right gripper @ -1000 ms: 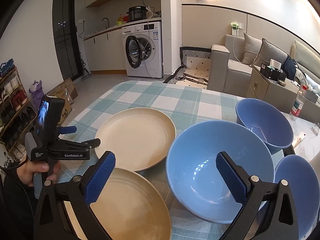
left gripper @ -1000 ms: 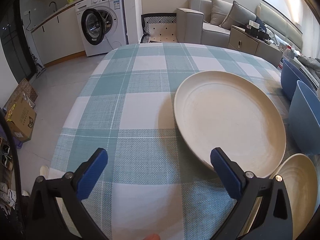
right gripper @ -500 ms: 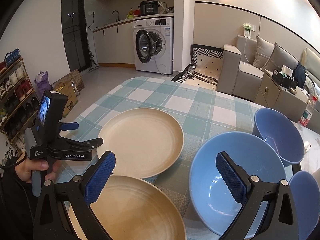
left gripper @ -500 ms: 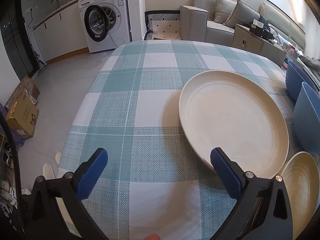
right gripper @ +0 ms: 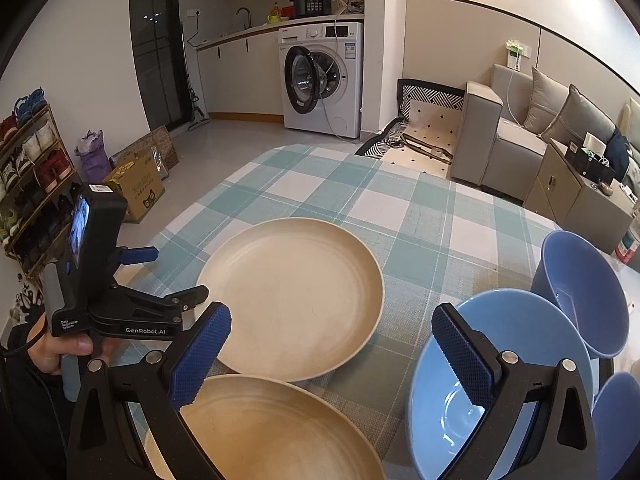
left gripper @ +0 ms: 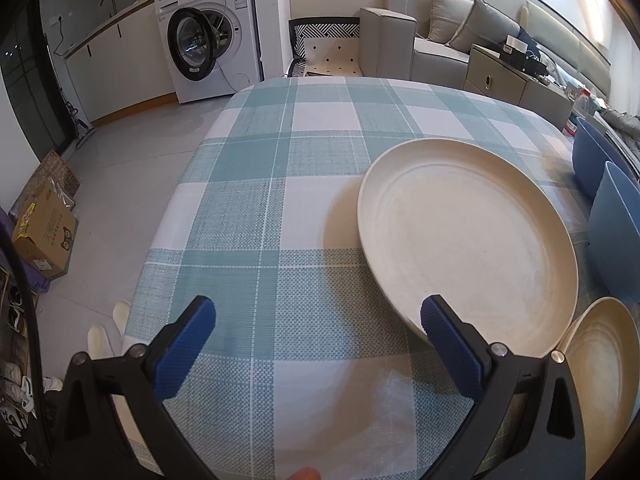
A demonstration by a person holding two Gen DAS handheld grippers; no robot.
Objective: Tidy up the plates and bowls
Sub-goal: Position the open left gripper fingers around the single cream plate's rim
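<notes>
Two cream plates and three blue bowls sit on the checked tablecloth point(left gripper: 256, 216). Left gripper point(left gripper: 318, 334): jaws wide apart, holding nothing, over bare cloth; large plate point(left gripper: 468, 236) at its 2 o'clock, second plate point(left gripper: 600, 368) at 4. Right gripper point(right gripper: 332, 352): likewise spread and empty; near bowl point(right gripper: 444, 412) at 5 o'clock, far bowl point(right gripper: 580, 284) at 2, third bowl point(right gripper: 620, 420) at frame edge. Judgement: plates rigid, smooth, probably breakable and slippery; pinch the raised rim. Bowls: take by the wall at the lip.
</notes>
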